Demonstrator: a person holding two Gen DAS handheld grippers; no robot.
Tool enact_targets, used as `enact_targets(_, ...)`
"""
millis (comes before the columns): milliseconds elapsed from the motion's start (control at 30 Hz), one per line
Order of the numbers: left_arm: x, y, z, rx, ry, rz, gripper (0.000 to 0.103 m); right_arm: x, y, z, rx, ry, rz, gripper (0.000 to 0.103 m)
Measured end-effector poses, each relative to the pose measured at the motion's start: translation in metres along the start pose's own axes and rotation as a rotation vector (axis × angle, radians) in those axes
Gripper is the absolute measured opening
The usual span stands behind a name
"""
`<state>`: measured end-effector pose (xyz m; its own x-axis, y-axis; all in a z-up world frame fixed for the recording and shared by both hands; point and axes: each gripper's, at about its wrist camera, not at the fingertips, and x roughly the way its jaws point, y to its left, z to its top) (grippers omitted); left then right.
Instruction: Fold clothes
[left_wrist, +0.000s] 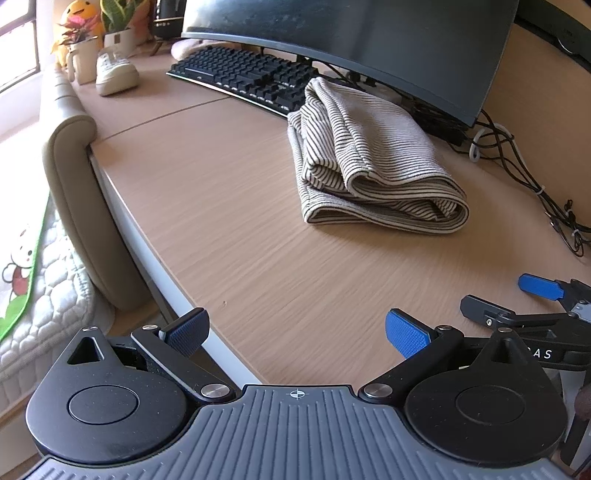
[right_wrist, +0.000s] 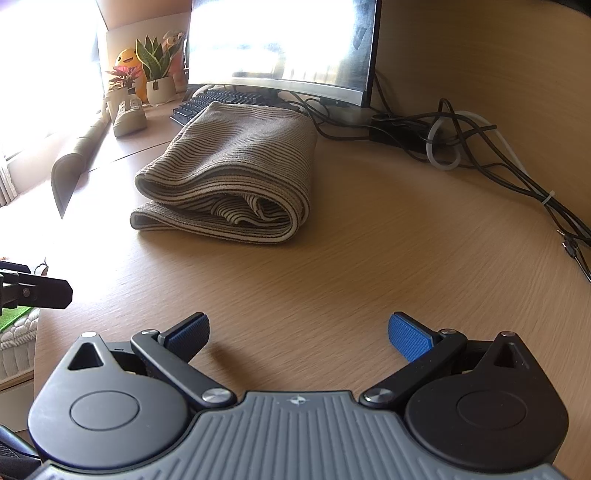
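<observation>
A beige garment with thin dark stripes lies folded in a thick bundle on the wooden desk, in front of the monitor. It also shows in the right wrist view. My left gripper is open and empty, low over the desk's near edge, well short of the garment. My right gripper is open and empty above bare desk, also short of the garment. The right gripper shows at the right edge of the left wrist view.
A black keyboard and a curved monitor stand behind the garment. A tangle of cables runs along the right back. A white shoe, mug and potted plants sit far left. A bed lies left of the desk.
</observation>
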<state>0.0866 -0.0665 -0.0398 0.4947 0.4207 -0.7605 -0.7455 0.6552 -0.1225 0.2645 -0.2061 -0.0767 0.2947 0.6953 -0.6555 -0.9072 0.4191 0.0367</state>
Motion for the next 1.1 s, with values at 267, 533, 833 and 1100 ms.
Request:
enact_targets(267, -0.0015, -0.0014, -0.0016, 0.002, -0.001, -0.001, 0.103, -0.0001, -0.0017, -0.0004, 0.002, -0.001, 0.004, 0.103)
enact_targets(533, -0.0010, -0.0013, -0.0022, 0.000, 0.001, -0.002, 0.103, -0.0003, -0.0021, -0.0004, 0.010, -0.003, 0.003, 0.103)
enact_targets(833, -0.0021, -0.0024, -0.0028, 0.005, -0.005, -0.002, 0.103, -0.0007, -0.0027, -0.0003, 0.017, -0.006, 0.005, 0.103)
enact_targets(1100, -0.0012, -0.0022, -0.0027, 0.004, 0.000, 0.001, 0.103, -0.0013, -0.0029, -0.0006, 0.025, -0.009, 0.007, 0.103)
